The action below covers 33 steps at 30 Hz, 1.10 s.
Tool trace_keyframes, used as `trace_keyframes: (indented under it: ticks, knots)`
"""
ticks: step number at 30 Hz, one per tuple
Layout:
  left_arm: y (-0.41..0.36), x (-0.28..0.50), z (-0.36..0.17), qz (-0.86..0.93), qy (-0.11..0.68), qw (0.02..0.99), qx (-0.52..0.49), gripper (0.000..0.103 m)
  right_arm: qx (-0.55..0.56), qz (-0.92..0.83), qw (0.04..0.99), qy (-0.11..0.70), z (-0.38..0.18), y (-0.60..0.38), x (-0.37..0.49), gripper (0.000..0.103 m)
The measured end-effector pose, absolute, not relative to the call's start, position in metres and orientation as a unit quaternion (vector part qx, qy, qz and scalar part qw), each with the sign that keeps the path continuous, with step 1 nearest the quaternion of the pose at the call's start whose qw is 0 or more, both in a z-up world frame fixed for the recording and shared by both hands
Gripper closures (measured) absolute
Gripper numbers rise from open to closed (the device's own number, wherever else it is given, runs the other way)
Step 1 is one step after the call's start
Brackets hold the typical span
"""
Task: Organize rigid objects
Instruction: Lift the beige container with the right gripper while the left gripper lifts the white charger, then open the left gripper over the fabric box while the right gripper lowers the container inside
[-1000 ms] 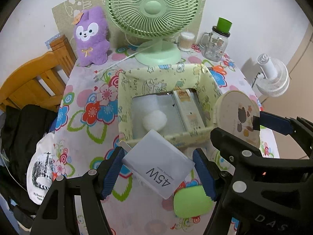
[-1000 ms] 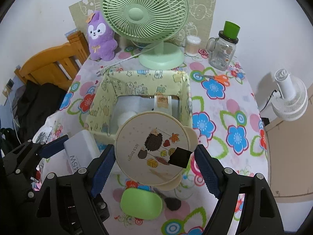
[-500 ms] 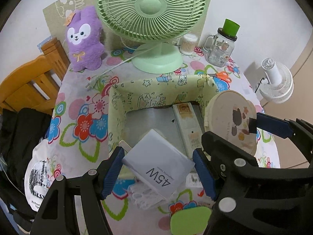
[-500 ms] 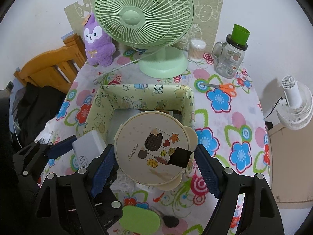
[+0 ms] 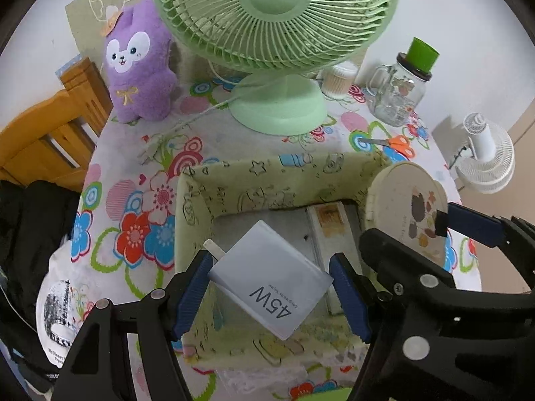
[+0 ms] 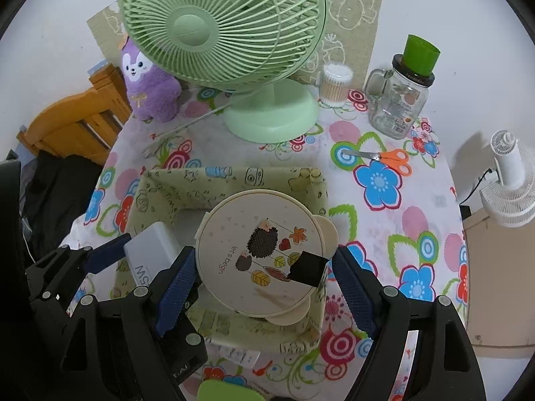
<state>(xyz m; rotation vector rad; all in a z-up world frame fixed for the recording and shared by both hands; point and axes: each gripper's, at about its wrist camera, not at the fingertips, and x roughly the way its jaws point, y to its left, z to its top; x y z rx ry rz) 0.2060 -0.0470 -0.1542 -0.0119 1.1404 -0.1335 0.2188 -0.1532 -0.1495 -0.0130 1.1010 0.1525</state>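
My left gripper (image 5: 271,282) is shut on a white 45W charger (image 5: 271,284) and holds it over the open pale-green fabric box (image 5: 200,200). My right gripper (image 6: 262,275) is shut on a round cream lidded container with a hedgehog picture (image 6: 260,254), also above the box (image 6: 160,183). The container shows at the right in the left wrist view (image 5: 404,207), and the charger shows at the left in the right wrist view (image 6: 150,250). A flat beige remote-like item (image 5: 329,234) lies inside the box.
A green desk fan (image 6: 234,46), a purple plush (image 5: 140,63), a glass jar with green lid (image 6: 401,97), a cotton-swab tub (image 6: 334,83) and orange scissors (image 6: 391,158) stand behind the box. A green oval object (image 6: 227,391) lies at the near edge. A wooden chair (image 5: 43,133) stands left.
Both grippers have moved forward with their objects, from in front of the box to above its opening. The fan and plush look nearer.
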Motion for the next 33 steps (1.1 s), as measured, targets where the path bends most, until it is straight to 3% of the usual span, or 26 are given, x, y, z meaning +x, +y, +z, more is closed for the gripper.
trace_keyframes:
  ticks: [33]
  knots:
    - [-0.051,0.251,-0.194,0.0,0.545,0.838,-0.029,0.027,0.016,0.073,0.835,0.545,-0.175,-0.173,0.263,0.02]
